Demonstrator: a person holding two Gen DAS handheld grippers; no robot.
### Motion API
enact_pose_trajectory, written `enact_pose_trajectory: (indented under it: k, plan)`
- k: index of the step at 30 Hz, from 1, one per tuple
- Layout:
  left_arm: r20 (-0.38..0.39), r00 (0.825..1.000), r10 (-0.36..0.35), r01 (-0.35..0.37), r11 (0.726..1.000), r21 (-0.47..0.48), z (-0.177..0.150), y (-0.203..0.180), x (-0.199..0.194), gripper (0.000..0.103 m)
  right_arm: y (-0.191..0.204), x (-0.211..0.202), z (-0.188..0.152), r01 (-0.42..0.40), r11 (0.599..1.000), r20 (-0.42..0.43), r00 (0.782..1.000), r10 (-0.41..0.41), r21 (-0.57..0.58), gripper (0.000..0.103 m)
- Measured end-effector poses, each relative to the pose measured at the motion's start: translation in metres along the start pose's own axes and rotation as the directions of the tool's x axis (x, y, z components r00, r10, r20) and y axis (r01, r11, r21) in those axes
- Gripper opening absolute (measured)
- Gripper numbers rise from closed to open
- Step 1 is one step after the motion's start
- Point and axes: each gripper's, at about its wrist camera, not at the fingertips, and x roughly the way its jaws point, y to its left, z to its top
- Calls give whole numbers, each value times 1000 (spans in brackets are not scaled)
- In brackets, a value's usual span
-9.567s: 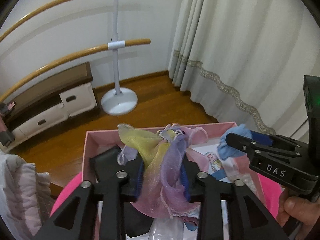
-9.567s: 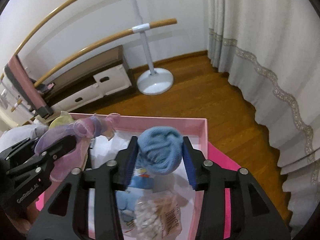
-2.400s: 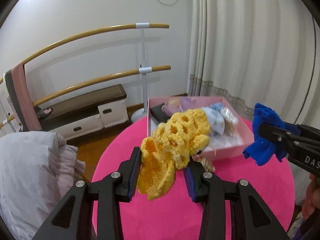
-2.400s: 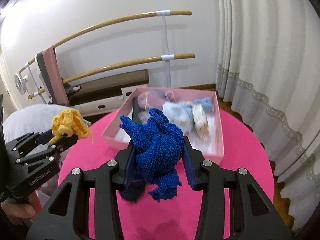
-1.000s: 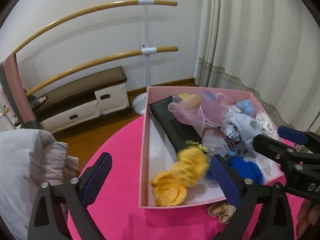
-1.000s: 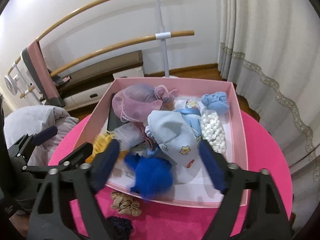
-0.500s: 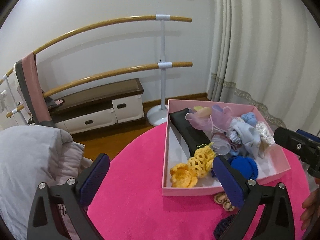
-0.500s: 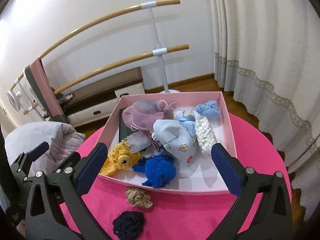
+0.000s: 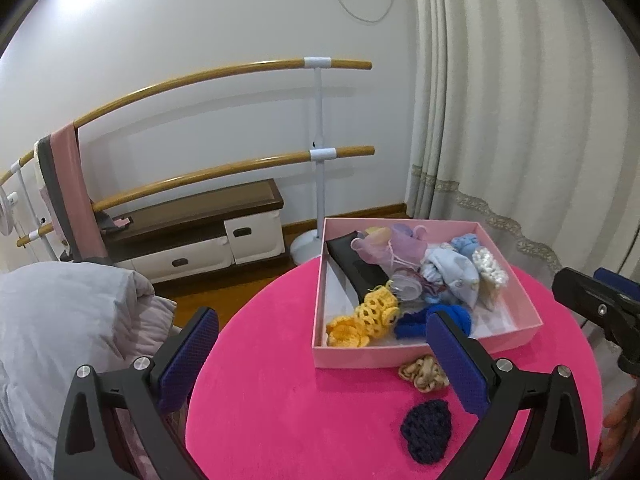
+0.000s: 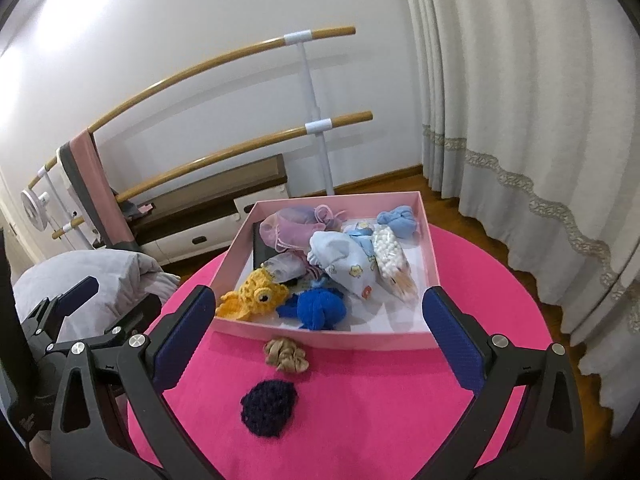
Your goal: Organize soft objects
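Observation:
A pink box (image 9: 424, 352) (image 10: 320, 334) sits on a round pink table (image 9: 300, 420) (image 10: 380, 400). In it lie a yellow crochet toy (image 9: 364, 318) (image 10: 254, 294), a blue crochet toy (image 9: 420, 320) (image 10: 318, 308), pale blue baby clothes (image 10: 340, 260), a sheer purple pouch (image 10: 292, 228) and a bag of cotton balls (image 10: 390, 258). A beige scrunchie (image 9: 424, 372) (image 10: 286, 354) and a dark navy knit piece (image 9: 426, 430) (image 10: 270, 402) lie on the table in front of the box. My left gripper (image 9: 324, 360) and right gripper (image 10: 320, 336) are both wide open and empty, held back from the box.
A grey-white quilt (image 9: 60, 320) lies left of the table. A ballet barre stand (image 9: 320, 152) and a low cabinet (image 9: 192, 240) stand by the wall. Curtains (image 9: 520, 120) hang at the right. The right gripper shows in the left wrist view (image 9: 596, 308).
Both grippers have let the yellow and blue crochet toys drop into the box, opened wide, and pulled back and up from the box.

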Motion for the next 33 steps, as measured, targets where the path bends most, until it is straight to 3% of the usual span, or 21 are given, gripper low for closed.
enact_pose_trajectory:
  k: [16,26,33]
  plan:
    - [15,1000,-5,5,1000,4,-39,4,-96,103,11,-62,-48,58,998,62,997,-56,-18,103]
    - [4,1000,-4,4,1000,-1,-62,5,-133,103,12,-86,-86,110,994,62,992,-109,-22,103]
    - [2,1000,-4,4,1000,14,-73,1,-150,103,15,-94,-93,124,992,64,990,-122,-34,103]
